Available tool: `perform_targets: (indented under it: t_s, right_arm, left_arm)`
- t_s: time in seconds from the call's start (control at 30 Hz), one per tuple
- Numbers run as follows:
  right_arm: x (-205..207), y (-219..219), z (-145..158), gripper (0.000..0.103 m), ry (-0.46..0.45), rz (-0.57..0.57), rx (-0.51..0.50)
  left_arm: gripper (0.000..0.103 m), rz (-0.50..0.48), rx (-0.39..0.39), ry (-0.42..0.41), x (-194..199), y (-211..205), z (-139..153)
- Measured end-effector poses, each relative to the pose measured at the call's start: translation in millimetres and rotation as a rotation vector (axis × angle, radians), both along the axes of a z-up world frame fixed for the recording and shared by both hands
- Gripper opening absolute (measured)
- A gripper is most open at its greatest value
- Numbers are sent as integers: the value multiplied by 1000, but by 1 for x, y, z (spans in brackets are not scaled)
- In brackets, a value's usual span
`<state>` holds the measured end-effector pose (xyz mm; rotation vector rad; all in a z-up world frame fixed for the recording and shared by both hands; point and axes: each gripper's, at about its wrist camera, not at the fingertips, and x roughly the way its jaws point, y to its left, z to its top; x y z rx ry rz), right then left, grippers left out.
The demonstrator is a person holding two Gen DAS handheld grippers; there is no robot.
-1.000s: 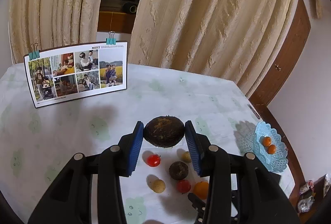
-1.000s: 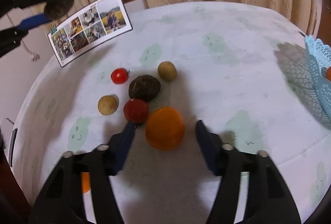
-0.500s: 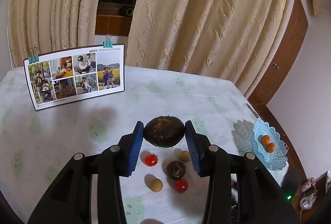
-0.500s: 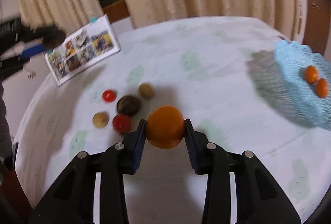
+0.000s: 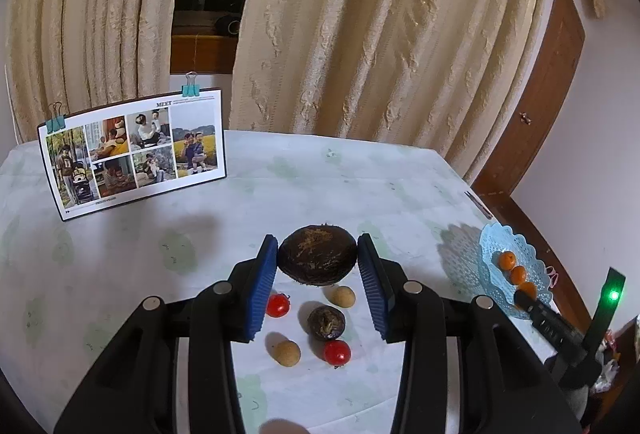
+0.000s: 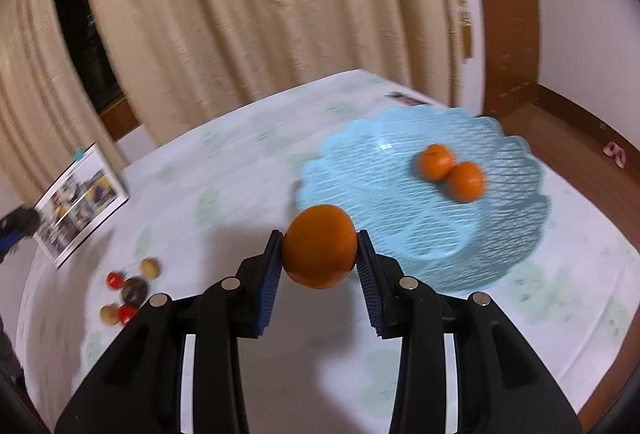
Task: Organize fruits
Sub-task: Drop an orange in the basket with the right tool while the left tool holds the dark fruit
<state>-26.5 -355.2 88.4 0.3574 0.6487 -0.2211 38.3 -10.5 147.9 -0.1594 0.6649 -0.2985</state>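
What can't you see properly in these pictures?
- Left wrist view: the blue basket sits small at the edge, and the right gripper covers part of the third orange.
- Right wrist view: the photo card and small fruits are smeared by motion blur.
- Right wrist view: the orange hides the basket's near rim.

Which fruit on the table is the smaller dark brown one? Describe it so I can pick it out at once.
Start at the photo card standing at the back left of the table, then come forward to the loose cluster of five small fruits. The small dark brown fruit lies in the middle of it, between two red cherry tomatoes and two tan round fruits. It alone is dark and rough-skinned.
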Motion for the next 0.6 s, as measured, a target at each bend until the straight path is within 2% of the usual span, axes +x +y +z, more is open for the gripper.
perform_targets:
  t_s: [0.27, 0.3, 0.37, 0.6]
  right_arm:
    - [-2, -45, -11, 39, 27, -119, -26]
    - [-3, -47, -13, 41, 29, -129, -22]
    - [-7, -54, -15, 53, 20, -150, -7]
    - [-22, -64, -12, 54, -15, -183, -3]
  left_arm:
    - [42, -18, 26, 0, -4, -12, -4]
    - [42, -20, 29, 0, -4, -13, -4]
    - [42, -25, 33, 0, -5, -16, -5]
    - [42, -43, 49, 8, -6, -32, -7]
